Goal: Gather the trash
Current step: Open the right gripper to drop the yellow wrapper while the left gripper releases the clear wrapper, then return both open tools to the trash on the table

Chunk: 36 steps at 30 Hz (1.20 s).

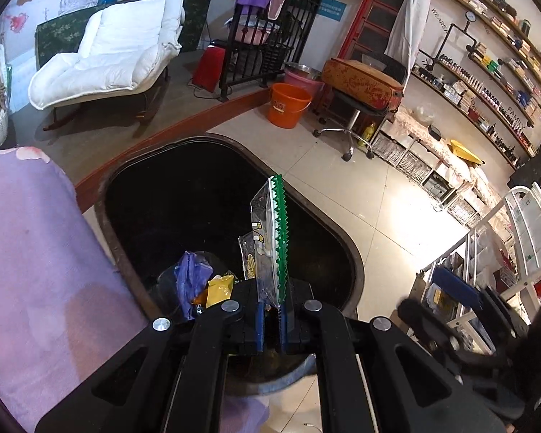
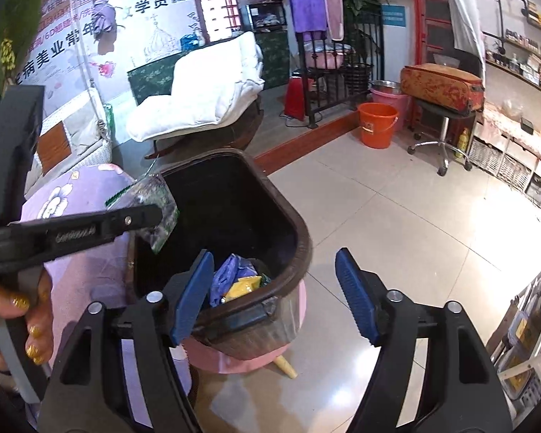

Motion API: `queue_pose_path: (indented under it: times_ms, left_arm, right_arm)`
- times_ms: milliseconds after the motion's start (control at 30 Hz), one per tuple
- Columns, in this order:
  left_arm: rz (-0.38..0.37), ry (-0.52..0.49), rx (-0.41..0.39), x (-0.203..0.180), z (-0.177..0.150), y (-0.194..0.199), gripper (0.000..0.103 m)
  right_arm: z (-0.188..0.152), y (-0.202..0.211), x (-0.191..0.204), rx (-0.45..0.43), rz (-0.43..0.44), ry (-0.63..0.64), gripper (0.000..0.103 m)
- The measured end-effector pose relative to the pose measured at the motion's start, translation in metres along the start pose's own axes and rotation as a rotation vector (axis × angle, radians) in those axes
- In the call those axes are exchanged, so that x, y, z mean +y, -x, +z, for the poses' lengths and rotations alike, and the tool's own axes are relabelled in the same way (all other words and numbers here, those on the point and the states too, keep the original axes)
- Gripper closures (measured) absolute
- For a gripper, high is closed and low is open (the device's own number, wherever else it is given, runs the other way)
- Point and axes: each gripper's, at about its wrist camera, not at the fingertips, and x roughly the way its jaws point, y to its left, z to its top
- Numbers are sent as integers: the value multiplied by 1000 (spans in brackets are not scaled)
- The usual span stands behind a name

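Purple floral cloth [image 1: 36, 252]: left, touching bin. Dark bin [image 1: 346, 249]: rim clear, mouth open; purple and yellow trash [image 2: 238, 281] inside. Left gripper [image 1: 270, 319]: clamped on clear green-edged wrapper [image 1: 270, 238], upright above bin mouth. Right gripper [image 2: 274, 296]: jaws wide, empty, straddling bin's near corner. Tiled floor [image 2: 396, 216]: open, right.

On the wall poster [image 2: 65, 32] in your right wrist view you can read the large characters "美业" and, higher up, "学员". On the shelf wall [image 1: 515, 119] in your left wrist view you can read "FAMILY". All other print is too small or blurred.
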Motion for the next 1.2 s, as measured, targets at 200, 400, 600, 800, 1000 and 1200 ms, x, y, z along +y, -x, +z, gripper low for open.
queue_pose_path:
  times_ms: [200,400,600,800,1000,1200]
  left_arm:
    - [28,-7,-10,0,5,-4,29]
    - [36,-12,-26,3,-3,10,24]
    - [97,-30,-91,2,-14,38,21]
    - [155,-20,-144,6,-36,68,20]
    - [202,49,-160,29,-57,94,20]
    - [265,118,-180,51,-74,117,20]
  right_arm:
    - [-5,-3,-15,18,-30,-48,31]
    - [-4,-5,-20,19,-37,-78,31]
    - [1,-3,-9,9,-15,-67,30]
    - [1,-4,12,15,16,-30,25]
    - [3,-4,42,22,74,18,25]
    - [3,-4,71,41,151,68,25]
